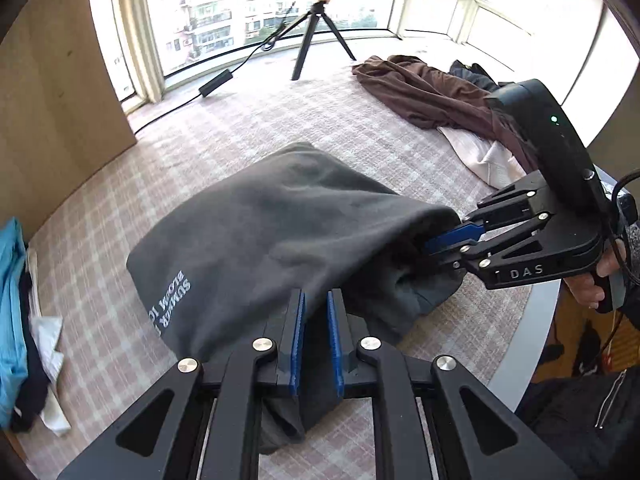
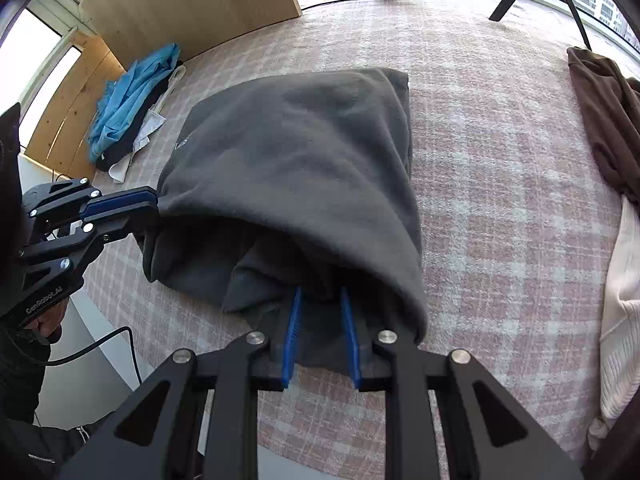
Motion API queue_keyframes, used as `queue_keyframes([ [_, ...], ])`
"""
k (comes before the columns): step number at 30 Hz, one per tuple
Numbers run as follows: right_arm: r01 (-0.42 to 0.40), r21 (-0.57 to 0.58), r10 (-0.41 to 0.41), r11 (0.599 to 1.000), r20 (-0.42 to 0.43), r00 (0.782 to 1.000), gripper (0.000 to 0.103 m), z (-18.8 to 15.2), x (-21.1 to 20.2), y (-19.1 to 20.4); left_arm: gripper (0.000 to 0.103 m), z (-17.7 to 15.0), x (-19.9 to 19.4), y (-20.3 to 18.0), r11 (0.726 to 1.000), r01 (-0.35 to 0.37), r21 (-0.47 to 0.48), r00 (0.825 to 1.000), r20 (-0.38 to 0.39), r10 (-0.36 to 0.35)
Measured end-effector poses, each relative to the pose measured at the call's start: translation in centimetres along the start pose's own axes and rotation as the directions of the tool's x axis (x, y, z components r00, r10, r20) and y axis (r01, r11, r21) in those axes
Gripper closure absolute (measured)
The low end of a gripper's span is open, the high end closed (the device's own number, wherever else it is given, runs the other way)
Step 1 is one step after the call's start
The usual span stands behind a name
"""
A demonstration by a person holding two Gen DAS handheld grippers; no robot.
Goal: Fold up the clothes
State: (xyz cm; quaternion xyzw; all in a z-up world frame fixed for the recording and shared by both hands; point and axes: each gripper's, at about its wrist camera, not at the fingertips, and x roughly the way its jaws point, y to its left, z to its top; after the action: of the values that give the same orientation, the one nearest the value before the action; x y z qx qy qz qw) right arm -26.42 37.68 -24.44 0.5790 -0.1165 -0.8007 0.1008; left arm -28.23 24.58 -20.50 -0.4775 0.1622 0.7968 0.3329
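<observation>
A dark grey sweatshirt (image 1: 276, 232) with white lettering lies partly folded on the plaid-covered table (image 1: 248, 128), its near edge lifted. My left gripper (image 1: 317, 300) is shut on the near left corner of that edge, with cloth bunched between its blue pads. My right gripper (image 1: 436, 250) pinches the right corner, its fingertips buried in the fabric. In the right wrist view the grey sweatshirt (image 2: 304, 168) drapes over my right gripper (image 2: 320, 294), which is shut on it, and the left gripper (image 2: 148, 210) holds the corner at the left.
A brown garment (image 1: 424, 92) and a cream one (image 1: 480, 156) lie at the far right. Blue, dark and white clothes (image 1: 16, 320) are piled at the left edge. A ring-light tripod (image 1: 316, 36) and cable stand at the back by the windows. A wooden cabinet (image 1: 52, 80) flanks the left.
</observation>
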Motion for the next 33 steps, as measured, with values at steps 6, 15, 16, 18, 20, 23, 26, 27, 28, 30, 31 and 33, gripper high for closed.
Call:
queue_keyframes([
  [6,-0.029,0.017,0.029,0.999,0.004,1.000,0.068,0.4,1.3,0.0,0.079,2.6,4.1,-1.4,0.981,-0.002,0.194,0.996,-0.090,0.020],
  [15,-0.088,0.039,0.086,0.995,0.033,0.996,0.095,1.4,1.2,-0.7,0.065,1.8,2.2,-2.0,0.940,0.086,0.329,0.988,-0.151,-0.037],
  [16,-0.103,0.054,0.101,0.993,0.036,0.994,0.095,1.5,0.9,-1.0,0.064,1.6,2.7,-2.1,0.933,0.068,0.354,0.988,-0.157,-0.013],
  [18,-0.116,0.062,0.114,0.991,0.040,0.993,0.095,1.8,0.8,-0.8,0.067,1.6,4.1,-2.0,0.927,0.032,0.374,0.983,-0.178,0.038],
  [20,-0.116,0.054,0.113,0.992,0.042,0.993,0.095,2.1,0.5,-0.6,0.091,1.7,5.7,-1.3,0.932,-0.007,0.363,0.974,-0.210,0.089],
  [23,-0.103,0.019,0.102,0.995,0.033,0.994,0.095,2.3,0.5,0.2,0.099,2.7,5.4,0.0,0.950,0.016,0.310,0.974,-0.221,0.056],
  [26,-0.108,-0.004,0.108,0.994,0.021,0.994,0.095,2.3,0.6,0.9,0.100,3.8,3.9,0.8,0.957,0.035,0.287,0.979,-0.202,0.024],
  [27,-0.116,-0.011,0.116,0.993,0.015,0.993,0.095,2.3,0.7,1.3,0.100,4.3,3.4,1.2,0.962,0.040,0.270,0.981,-0.195,0.014],
  [28,-0.124,-0.017,0.124,0.992,0.009,0.992,0.095,2.3,0.8,1.6,0.100,4.8,2.9,1.7,0.967,0.044,0.252,0.982,-0.187,0.004],
  [30,-0.140,-0.029,0.140,0.990,-0.004,0.990,0.096,2.3,0.9,2.2,0.100,5.5,2.0,2.5,0.974,0.050,0.223,0.985,-0.173,-0.011],
  [31,-0.148,-0.035,0.148,0.988,-0.010,0.989,0.097,2.4,1.0,2.6,0.100,5.9,1.7,2.9,0.976,0.050,0.212,0.986,-0.167,-0.015],
  [33,-0.164,-0.048,0.164,0.985,-0.023,0.986,0.097,2.4,1.2,3.2,0.100,6.4,1.1,3.6,0.979,0.048,0.198,0.988,-0.155,-0.017],
])
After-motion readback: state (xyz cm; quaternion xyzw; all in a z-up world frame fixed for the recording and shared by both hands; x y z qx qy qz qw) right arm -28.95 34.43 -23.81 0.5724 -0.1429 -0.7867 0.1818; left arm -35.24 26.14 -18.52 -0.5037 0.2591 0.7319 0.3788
